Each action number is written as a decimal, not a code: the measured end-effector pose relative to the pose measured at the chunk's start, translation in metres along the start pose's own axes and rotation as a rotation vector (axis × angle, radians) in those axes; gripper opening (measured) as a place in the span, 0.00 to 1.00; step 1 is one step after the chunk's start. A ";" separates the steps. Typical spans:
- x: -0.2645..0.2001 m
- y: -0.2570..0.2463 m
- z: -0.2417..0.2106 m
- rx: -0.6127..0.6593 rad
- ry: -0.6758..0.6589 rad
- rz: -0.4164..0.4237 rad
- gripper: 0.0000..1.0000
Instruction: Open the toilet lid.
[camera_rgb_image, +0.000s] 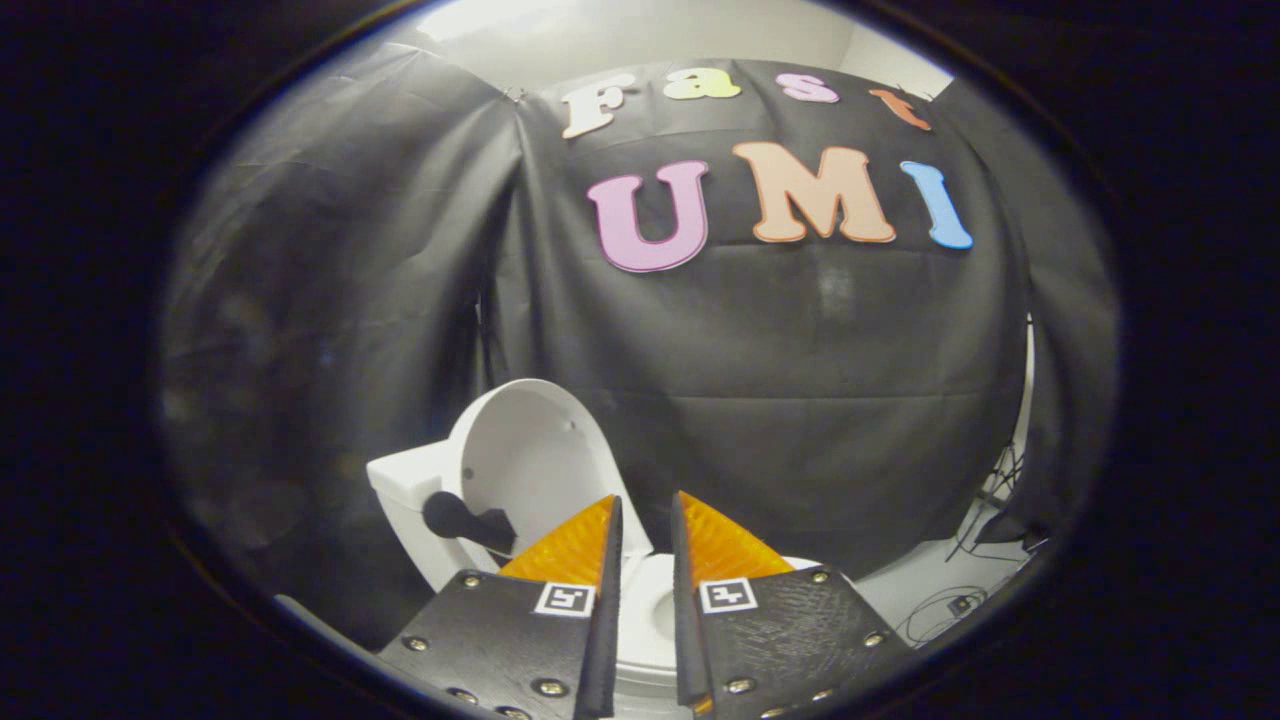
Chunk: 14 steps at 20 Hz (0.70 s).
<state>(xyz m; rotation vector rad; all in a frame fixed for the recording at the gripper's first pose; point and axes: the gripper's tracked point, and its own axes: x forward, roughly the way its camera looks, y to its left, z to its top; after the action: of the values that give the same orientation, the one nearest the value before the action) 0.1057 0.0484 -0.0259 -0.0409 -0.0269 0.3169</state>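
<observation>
Your gripper sits closest, its two fingers nearly together with only a thin gap between them, and they hold nothing. Just past the fingers and a little below them is the white toilet, and you can see a strip of its seat and bowl through the gap. Its lid stands up, open, beyond the left finger and leaning back near the tank, with a dark handle low beside it and black cloth behind.
</observation>
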 end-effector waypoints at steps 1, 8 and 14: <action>-0.001 -0.006 0.000 0.006 0.003 -0.014 0.24; -0.012 -0.048 -0.003 0.029 0.011 -0.096 0.27; -0.027 -0.088 -0.014 0.010 0.037 -0.159 0.45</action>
<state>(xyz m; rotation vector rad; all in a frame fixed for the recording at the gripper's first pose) 0.1079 -0.0437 -0.0363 -0.0344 0.0078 0.1575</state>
